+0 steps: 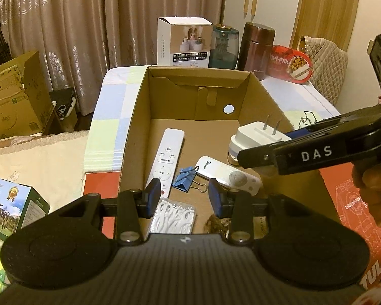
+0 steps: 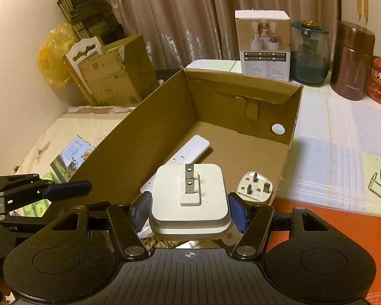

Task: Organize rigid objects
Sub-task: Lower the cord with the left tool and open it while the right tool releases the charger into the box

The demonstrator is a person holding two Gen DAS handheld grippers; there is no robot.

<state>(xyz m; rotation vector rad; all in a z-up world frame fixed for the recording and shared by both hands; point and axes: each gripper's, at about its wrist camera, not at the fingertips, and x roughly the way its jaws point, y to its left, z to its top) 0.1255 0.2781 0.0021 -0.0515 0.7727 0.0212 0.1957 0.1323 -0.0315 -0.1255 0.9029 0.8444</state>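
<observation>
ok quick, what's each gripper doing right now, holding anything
left gripper: jaws open, nothing between them, over the cardboard box.
right gripper: jaws closed on the white plug adapter, prongs pointing up.

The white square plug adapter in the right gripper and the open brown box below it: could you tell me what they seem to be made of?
White square plug adapter: apparently smooth, satin moulded plastic with rounded edges, plus two flat metal prongs. Open brown box: corrugated cardboard, matte, with folded flaps and a torn edge on the far wall.
</observation>
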